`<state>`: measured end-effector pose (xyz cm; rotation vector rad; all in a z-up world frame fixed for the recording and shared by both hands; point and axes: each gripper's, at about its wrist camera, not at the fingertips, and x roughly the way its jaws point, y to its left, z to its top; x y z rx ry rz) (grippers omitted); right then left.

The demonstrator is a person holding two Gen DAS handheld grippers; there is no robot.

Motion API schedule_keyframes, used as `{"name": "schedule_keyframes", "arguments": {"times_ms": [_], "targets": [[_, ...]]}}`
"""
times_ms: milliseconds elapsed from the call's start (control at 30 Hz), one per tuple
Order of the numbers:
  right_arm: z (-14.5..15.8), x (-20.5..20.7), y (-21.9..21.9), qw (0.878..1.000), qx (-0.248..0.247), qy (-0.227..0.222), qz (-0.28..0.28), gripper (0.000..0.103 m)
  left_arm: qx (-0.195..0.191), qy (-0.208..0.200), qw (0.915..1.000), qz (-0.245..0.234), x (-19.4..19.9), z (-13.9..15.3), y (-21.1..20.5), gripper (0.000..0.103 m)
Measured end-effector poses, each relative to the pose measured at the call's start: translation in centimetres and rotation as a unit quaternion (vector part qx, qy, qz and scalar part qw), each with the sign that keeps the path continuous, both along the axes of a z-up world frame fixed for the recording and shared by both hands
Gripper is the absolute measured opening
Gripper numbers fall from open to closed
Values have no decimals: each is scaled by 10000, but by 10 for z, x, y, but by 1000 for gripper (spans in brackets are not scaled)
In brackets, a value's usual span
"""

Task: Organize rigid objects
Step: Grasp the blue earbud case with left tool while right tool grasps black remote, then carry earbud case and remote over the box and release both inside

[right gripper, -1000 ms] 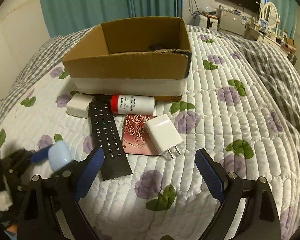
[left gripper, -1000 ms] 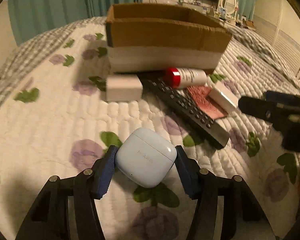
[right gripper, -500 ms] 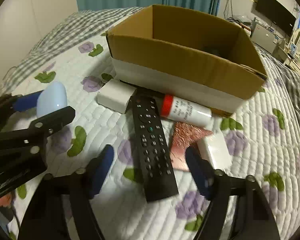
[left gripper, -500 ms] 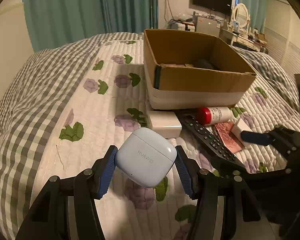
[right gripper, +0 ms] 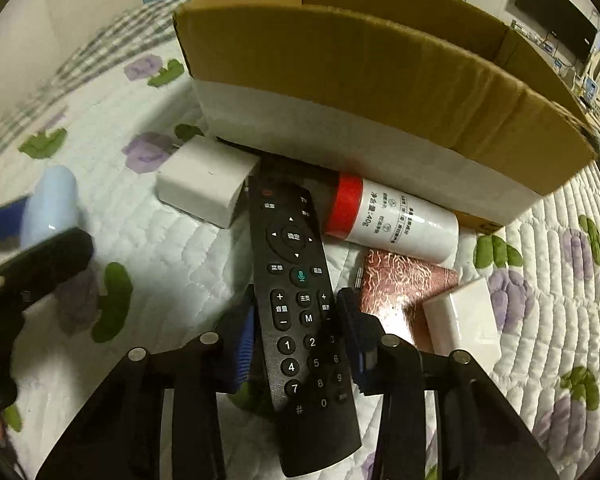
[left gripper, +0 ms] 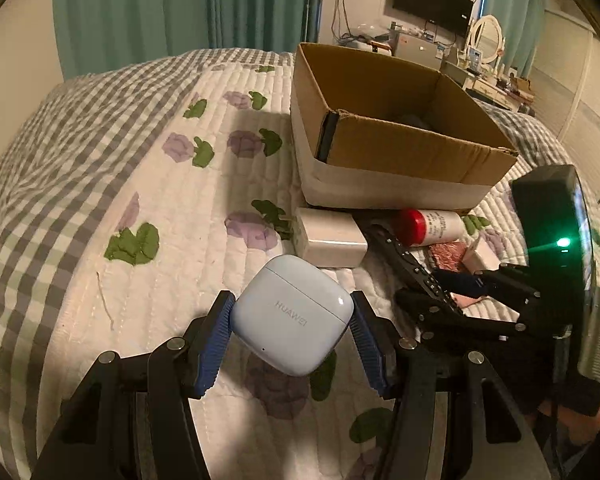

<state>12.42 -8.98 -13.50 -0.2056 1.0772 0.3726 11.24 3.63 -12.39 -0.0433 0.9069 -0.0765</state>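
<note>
Earbud case — pale blue, rounded, brand lettering on its lid — clamped between the blue ribbed pads of the left gripper, held clear above the quilt. In the right wrist view the same case shows at the far left edge, blurred.

Remote control — black, long, keypad up — lies on the quilt with its top end toward the cardboard box. Right gripper straddles the remote at its middle; the blue pads sit against or just beside both long edges. Cannot tell whether they press on it or only bracket it. From the left wrist view the right gripper is seen low over the remote, to the right of the held case.

Around the remote: a white adapter block touching its upper left corner, just in front of the box wall; a white bottle with red cap lying on its side to the right of the remote's top, against the box base; a reddish patterned card flat on the quilt below the bottle; a white plug charger resting on the card's right part.

Box open at top, brown upper walls, white band around the lower part. Something dark lies inside, too dim to identify.

Quilt white, stitched, with purple flowers and green leaves; a grey checked border at the left.
</note>
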Motion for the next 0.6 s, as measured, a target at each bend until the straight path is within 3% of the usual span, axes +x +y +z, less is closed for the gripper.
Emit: {"name": "schedule_keyframes", "arguments": {"times_ms": [367,600], "targets": [[37,-39,-9,9987,489,-119,54,36,11,-130,9999,-37,-17,20,-6,59],[93,-48,-27,9970,605,-478,30,36,37,-386,9991,-189,-23,51,-22,59]]}}
